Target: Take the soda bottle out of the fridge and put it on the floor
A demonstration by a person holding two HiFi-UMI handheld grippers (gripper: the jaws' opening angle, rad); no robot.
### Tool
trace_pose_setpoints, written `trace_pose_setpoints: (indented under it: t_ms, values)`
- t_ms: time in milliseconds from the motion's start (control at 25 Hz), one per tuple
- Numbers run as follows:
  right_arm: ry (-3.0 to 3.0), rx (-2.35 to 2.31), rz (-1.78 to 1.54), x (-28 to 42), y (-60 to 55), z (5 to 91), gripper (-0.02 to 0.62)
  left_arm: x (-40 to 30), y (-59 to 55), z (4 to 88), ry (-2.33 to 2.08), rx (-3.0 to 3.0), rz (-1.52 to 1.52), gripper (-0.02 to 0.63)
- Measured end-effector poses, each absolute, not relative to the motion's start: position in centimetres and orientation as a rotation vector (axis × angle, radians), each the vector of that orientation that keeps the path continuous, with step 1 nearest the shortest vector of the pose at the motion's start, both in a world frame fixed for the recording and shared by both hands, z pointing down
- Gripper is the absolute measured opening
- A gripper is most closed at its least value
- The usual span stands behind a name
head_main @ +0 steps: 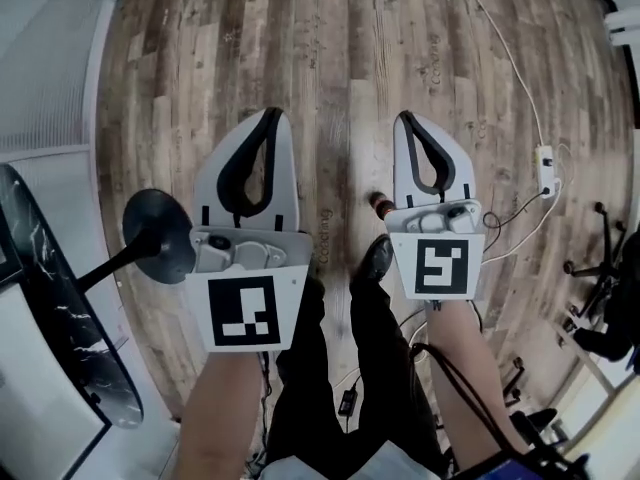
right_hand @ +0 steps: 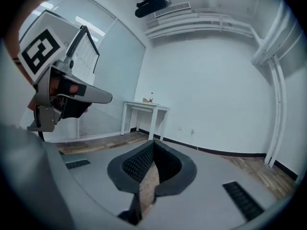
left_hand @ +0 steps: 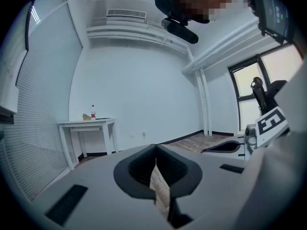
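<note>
Both the left gripper and the right gripper have their jaws pressed together on nothing. The soda bottle seems to stand on the floor, just left of the right gripper and below it. Placing looks done; the next move is only to stay clear of it.

I read the right gripper with jaws closed tip to tip, nothing between them. A white table stands against the far wall with a small bottle on top.
</note>
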State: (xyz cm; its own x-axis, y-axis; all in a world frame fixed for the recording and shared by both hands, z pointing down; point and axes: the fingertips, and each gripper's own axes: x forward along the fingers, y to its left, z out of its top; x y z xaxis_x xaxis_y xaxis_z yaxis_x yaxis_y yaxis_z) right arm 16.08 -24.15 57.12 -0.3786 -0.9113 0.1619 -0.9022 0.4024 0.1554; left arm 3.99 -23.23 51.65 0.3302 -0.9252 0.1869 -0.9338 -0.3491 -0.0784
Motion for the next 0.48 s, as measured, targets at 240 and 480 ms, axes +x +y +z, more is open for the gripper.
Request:
trace_pose_setpoints:
  t_ms: [240, 480]
  values:
    - [-2.498, 1.641, -0.155, 14.5, -24.4, 47.1, 0.014, 3.7, -22.9, 43.0, -1.840, 2.570, 0.242, 0.017]
    - [-2.556, 1.685, -0.217, 13.5, -23.5, 38.4, 0.013, 2.8, -21.7, 35.1, -1.910, 2.561, 0.172, 0.017]
